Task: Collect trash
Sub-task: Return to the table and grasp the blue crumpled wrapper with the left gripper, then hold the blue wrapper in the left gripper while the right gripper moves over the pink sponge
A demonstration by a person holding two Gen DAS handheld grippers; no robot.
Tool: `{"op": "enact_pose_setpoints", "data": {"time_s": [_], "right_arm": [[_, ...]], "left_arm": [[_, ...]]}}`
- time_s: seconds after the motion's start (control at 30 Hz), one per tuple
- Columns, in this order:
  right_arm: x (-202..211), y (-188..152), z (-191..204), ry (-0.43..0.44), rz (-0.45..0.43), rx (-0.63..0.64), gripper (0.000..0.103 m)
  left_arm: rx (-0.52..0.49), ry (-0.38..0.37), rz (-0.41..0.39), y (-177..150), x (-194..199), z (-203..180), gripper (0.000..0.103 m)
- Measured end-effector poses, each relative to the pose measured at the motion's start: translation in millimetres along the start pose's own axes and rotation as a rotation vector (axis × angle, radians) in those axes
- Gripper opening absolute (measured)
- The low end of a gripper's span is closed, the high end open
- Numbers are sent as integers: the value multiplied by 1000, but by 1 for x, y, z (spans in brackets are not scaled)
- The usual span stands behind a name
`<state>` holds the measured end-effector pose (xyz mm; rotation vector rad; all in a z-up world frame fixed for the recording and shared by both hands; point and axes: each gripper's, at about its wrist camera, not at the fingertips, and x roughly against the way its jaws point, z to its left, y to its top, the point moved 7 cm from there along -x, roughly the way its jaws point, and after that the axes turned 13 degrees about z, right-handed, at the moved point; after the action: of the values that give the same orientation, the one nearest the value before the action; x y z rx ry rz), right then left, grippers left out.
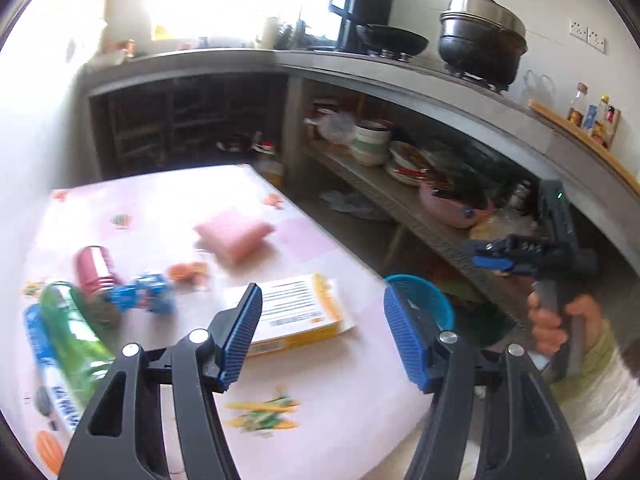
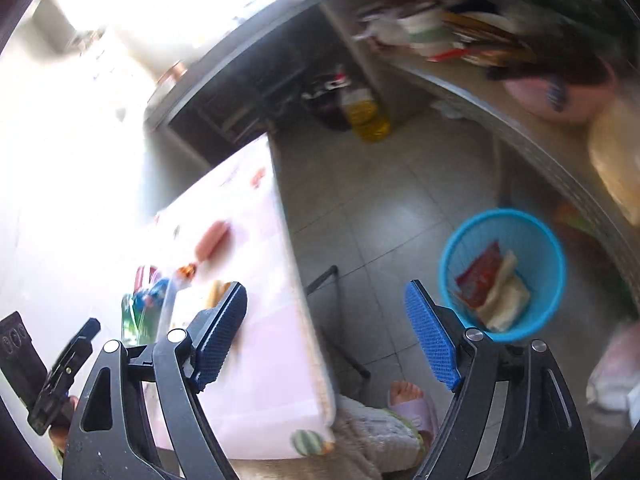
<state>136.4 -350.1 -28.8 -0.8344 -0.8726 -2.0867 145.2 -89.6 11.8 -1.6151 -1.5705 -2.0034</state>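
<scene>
Beside the table's right edge, the blue mesh plastic bin catches wrappers; both grippers open, empty.

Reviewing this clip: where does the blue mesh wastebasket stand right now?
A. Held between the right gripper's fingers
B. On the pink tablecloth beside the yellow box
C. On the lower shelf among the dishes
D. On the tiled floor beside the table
D: the right wrist view shows the blue mesh wastebasket standing on the tiled floor off the table edge, with wrappers already inside.
</scene>
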Motion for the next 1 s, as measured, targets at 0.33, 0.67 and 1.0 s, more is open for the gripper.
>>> {"op": "enact_pose_setpoints", "data": {"time_s": [0.33,0.67,1.0], "right_arm": [[-40,6,66,58,97,100,78],[-57,11,92,56,147,150,78],[-69,22,94,60,169,133,78]], "left_arm": [[-166,357,132,-2,-17,93,61],[-335,559,267,3,-89,129,42],[-324,545,301,-2,-97,139,9]]}}
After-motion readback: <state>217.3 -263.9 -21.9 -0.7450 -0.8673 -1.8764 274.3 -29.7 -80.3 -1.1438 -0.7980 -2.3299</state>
